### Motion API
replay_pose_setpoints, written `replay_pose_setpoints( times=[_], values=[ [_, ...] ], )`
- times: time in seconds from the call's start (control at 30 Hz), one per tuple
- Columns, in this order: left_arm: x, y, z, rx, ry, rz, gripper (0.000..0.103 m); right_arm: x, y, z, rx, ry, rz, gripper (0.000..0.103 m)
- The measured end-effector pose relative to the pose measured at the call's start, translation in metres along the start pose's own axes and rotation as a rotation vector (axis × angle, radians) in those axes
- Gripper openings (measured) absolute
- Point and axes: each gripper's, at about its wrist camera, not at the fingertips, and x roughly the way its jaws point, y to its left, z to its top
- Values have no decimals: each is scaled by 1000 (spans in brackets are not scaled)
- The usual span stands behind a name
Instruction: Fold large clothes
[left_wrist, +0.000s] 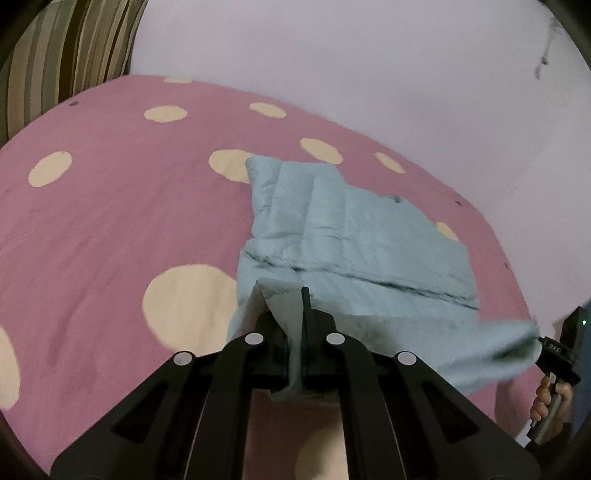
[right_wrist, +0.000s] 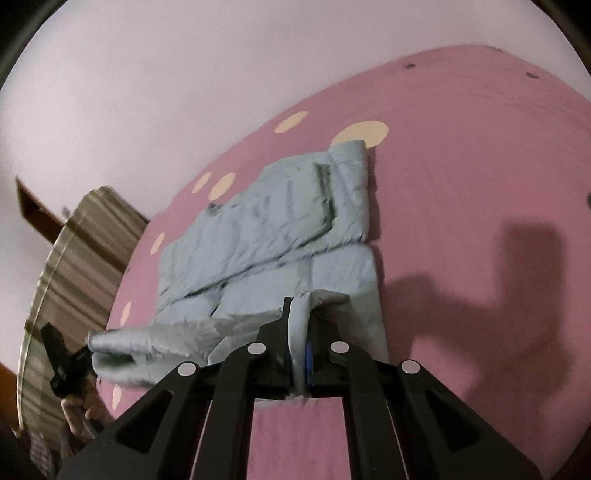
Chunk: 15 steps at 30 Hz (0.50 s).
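While both grippers clench the near hem, the garment (left_wrist: 343, 236), a pale blue quilted piece, lies partly folded on the sheet (left_wrist: 110, 221), which is pink with cream dots. In the left wrist view, the left gripper (left_wrist: 295, 314) pinches one corner of the hem between closed fingers (left_wrist: 306, 306); fabric runs down through the narrow slot between them. From that corner the lifted edge stretches rightward, clear of the sheet, to the right gripper (left_wrist: 554, 347), seen small at the frame's right border, where a hand (left_wrist: 550, 402) grips its handle. The far part of the garment rests flat on the sheet, with a raised fold along its left side.

In the right wrist view, the right gripper (right_wrist: 298, 317) likewise clamps a bunched corner of the garment (right_wrist: 280, 221), its fingers (right_wrist: 287, 314) tight against the cloth. The hem runs leftward to the left gripper (right_wrist: 79, 360), held by a hand (right_wrist: 79, 406) at the lower left. Beyond the held edge, the garment lies in stacked layers on the sheet (right_wrist: 461, 184). Shadows (right_wrist: 509, 295) fall on the sheet to the right of the garment. A striped cloth (left_wrist: 62, 59) stands at the sheet's far left corner, against a pale wall (left_wrist: 332, 55).
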Motion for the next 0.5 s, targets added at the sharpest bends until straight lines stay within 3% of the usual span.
replay_pose_setpoints(
  times=[0.23,0.37,0.5],
  values=[
    [71,18,18,-28,88,47,4,68,-29,23,78,90,-62,5],
    [85,19,19,-14,106,50,4,85,-37,23,100,117,-63,5],
    [74,17,24,-1,74,39,9,77,-32,25,78,101,-70,5]
  ],
)
